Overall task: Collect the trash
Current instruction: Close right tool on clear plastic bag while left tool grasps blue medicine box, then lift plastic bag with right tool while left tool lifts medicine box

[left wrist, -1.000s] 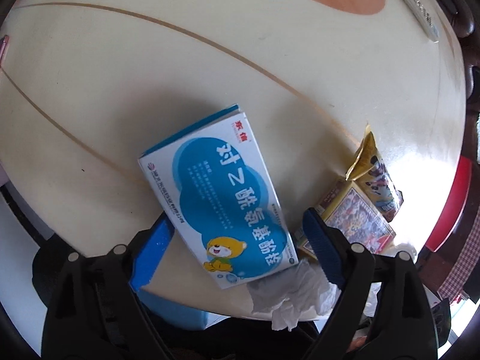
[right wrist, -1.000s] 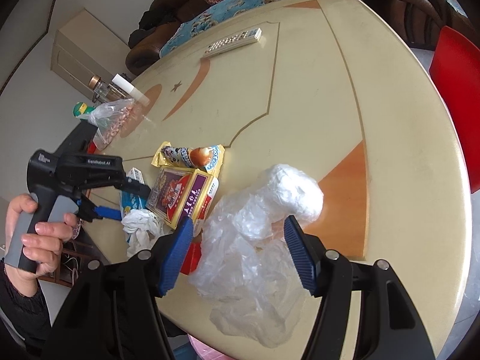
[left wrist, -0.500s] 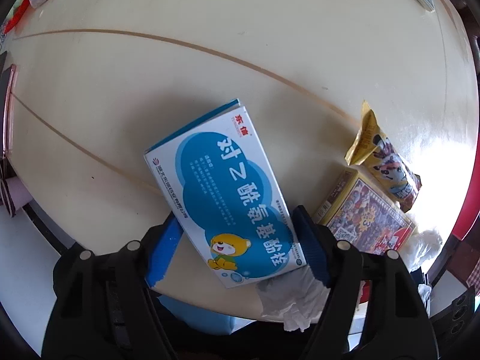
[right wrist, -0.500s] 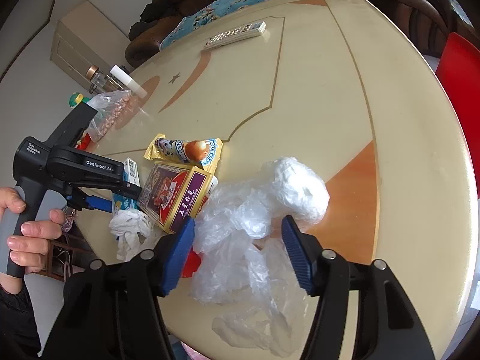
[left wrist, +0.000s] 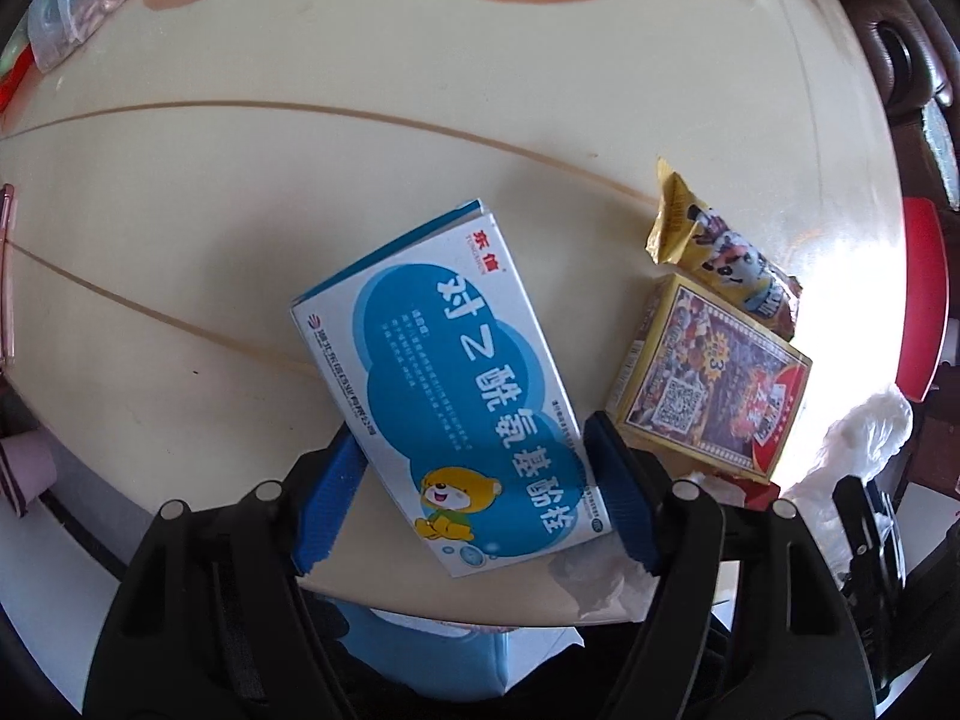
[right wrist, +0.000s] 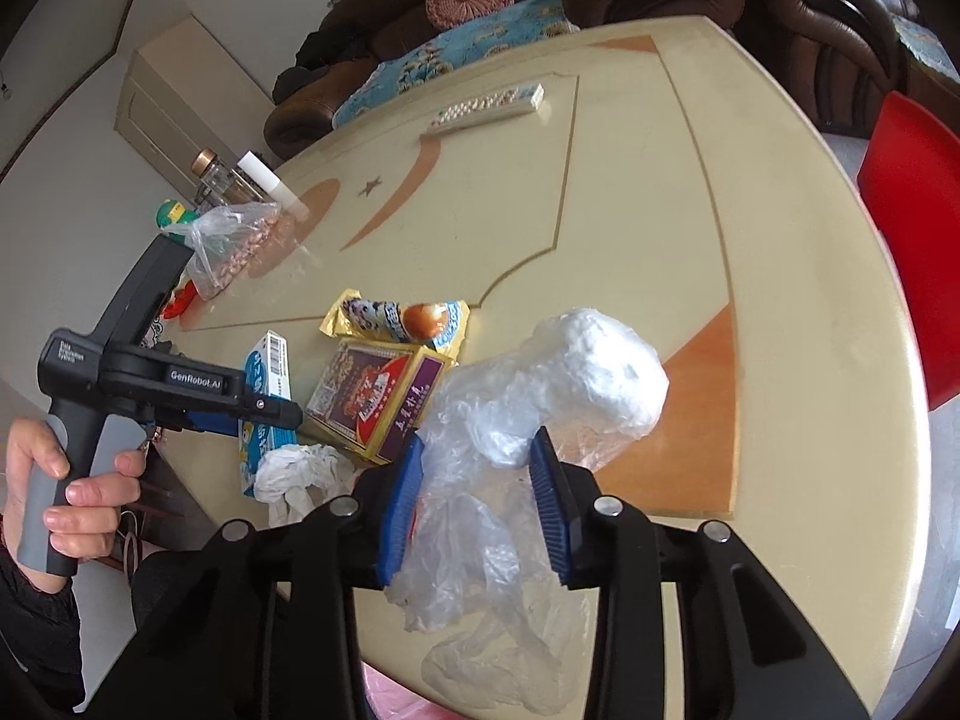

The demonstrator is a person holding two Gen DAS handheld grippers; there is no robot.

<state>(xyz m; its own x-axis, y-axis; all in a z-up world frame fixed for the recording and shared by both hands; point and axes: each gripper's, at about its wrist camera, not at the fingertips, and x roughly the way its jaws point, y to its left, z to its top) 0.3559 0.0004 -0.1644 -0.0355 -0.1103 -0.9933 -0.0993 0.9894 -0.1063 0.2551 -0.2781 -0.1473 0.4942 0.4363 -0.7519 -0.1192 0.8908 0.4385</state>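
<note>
Down low at the near edge of the table [left wrist: 360,192], the left gripper [left wrist: 474,501] has its blue fingers [left wrist: 324,504] on both sides of the blue and white box [left wrist: 444,396], touching it. Beside the box lie a yellow box [left wrist: 708,384] and a crumpled tissue [right wrist: 300,471]. Meanwhile the right gripper [right wrist: 477,510] squeezes the clear plastic bag [right wrist: 540,402], pointing across the table.
</note>
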